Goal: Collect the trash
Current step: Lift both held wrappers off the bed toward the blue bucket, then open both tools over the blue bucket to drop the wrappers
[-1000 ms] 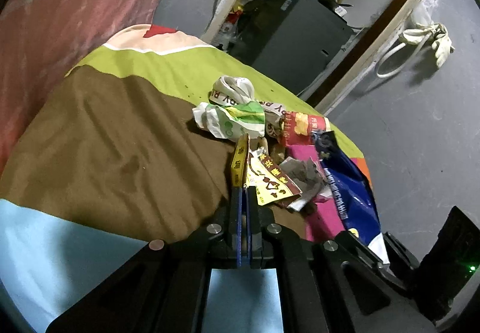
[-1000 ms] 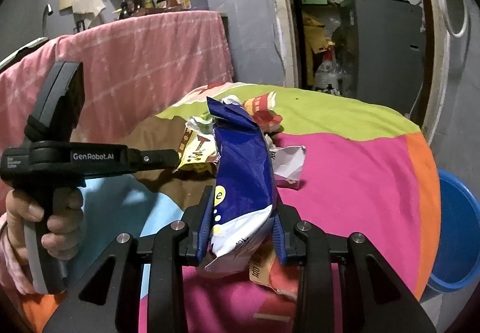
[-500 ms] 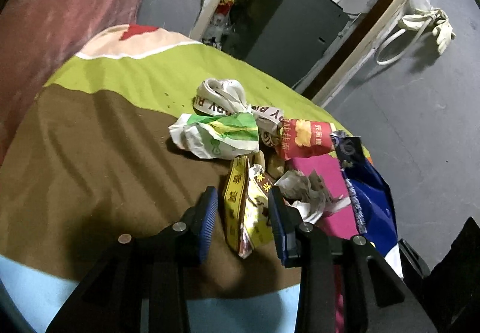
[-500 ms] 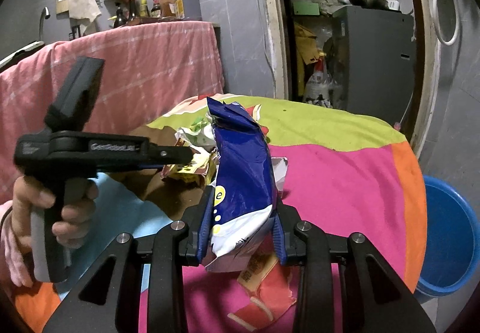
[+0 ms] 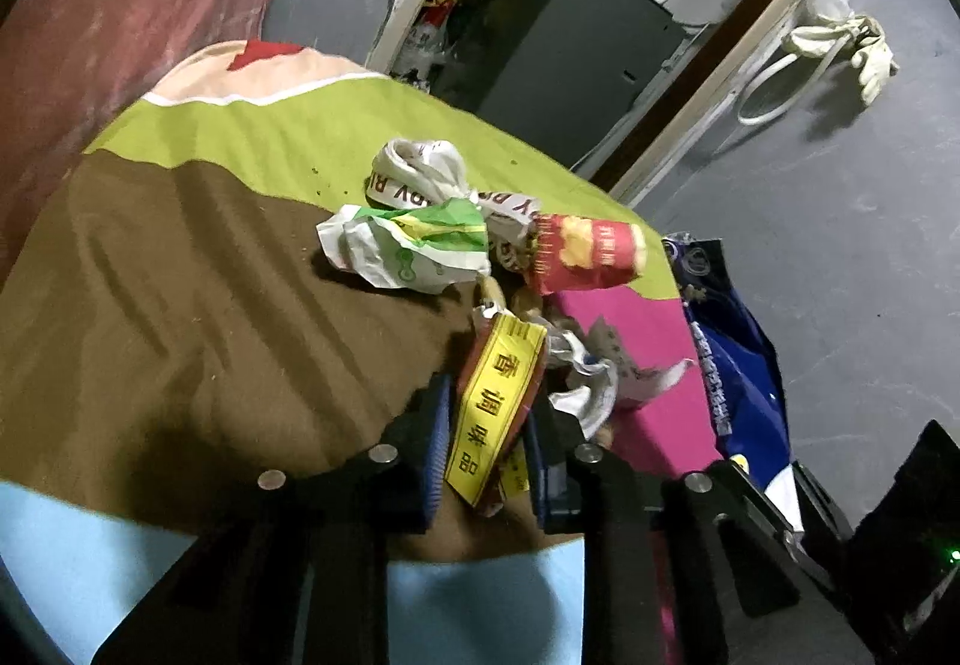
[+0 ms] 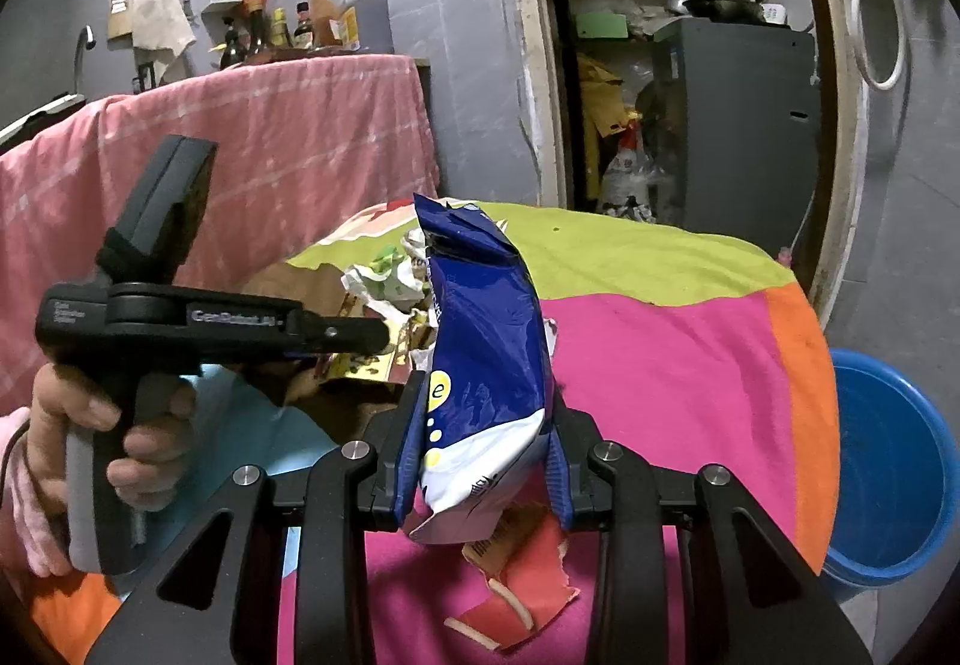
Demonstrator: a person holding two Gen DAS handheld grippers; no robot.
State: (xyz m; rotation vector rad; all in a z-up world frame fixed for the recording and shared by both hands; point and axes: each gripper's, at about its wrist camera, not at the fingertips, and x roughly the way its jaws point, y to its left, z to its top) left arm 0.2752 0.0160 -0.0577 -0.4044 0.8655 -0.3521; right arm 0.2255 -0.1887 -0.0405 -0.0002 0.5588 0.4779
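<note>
Right claw [image 6: 480,437] clenched on blue bag [image 6: 486,341], lifted above the table [image 6: 660,341]. Left claw [image 5: 489,443] straddles yellow wrapper [image 5: 495,407], not pinched. Next, I judge: clamp it, carry both to blue bucket [image 6: 888,473].

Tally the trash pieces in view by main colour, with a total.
Blue: 1, blue chip bag
Yellow: 1, yellow wrapper
Red: 2, red snack packet, torn red wrapper
Green-white: 1, green-white wrapper
White: 2, lettered white bag, crumpled paper
Total: 7
</note>
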